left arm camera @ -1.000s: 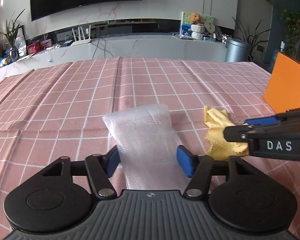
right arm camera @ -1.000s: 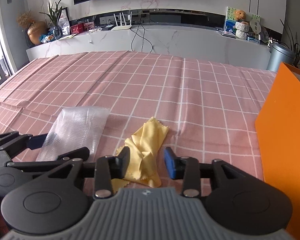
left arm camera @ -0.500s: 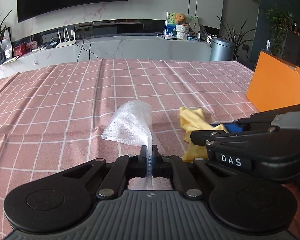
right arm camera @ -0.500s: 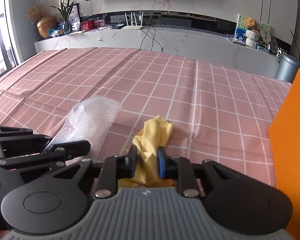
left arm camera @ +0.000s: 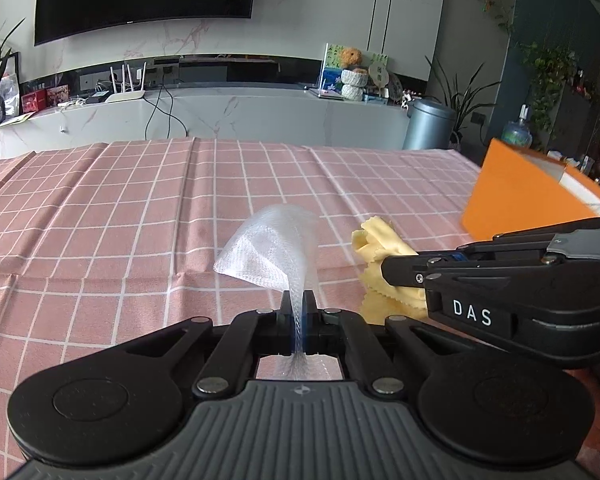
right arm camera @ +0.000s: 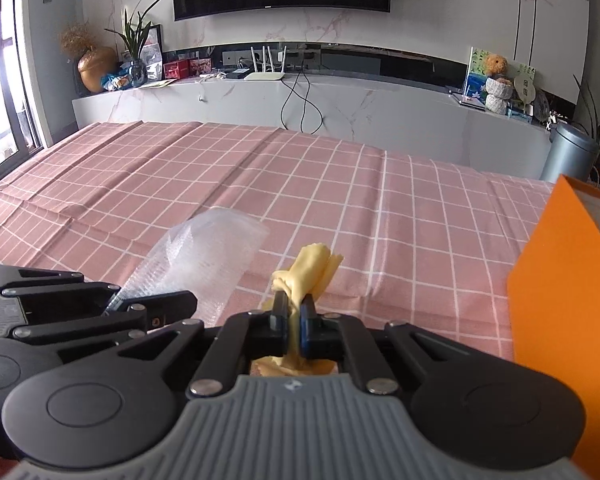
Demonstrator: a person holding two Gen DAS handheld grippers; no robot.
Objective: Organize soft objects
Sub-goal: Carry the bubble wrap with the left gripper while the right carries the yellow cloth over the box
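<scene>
My left gripper (left arm camera: 299, 300) is shut on a clear bubble-wrap sheet (left arm camera: 272, 248), which stands up from the jaws above the pink checked tablecloth. The sheet also shows in the right wrist view (right arm camera: 208, 256), left of centre. My right gripper (right arm camera: 295, 308) is shut on a yellow cloth (right arm camera: 310, 270), bunched and sticking up between the jaws. The cloth also shows in the left wrist view (left arm camera: 380, 248), with the right gripper (left arm camera: 396, 266) closed on it, just right of the bubble wrap.
An orange box (right arm camera: 568, 280) stands open at the right edge of the table, also in the left wrist view (left arm camera: 516, 204). The pink checked tablecloth (left arm camera: 140, 208) stretches ahead and to the left. A white counter (right arm camera: 300, 100) runs behind the table.
Both grippers closed, the left on the bubble wrap and the right on the yellow cloth. Both have lifted their items up off the tablecloth.
</scene>
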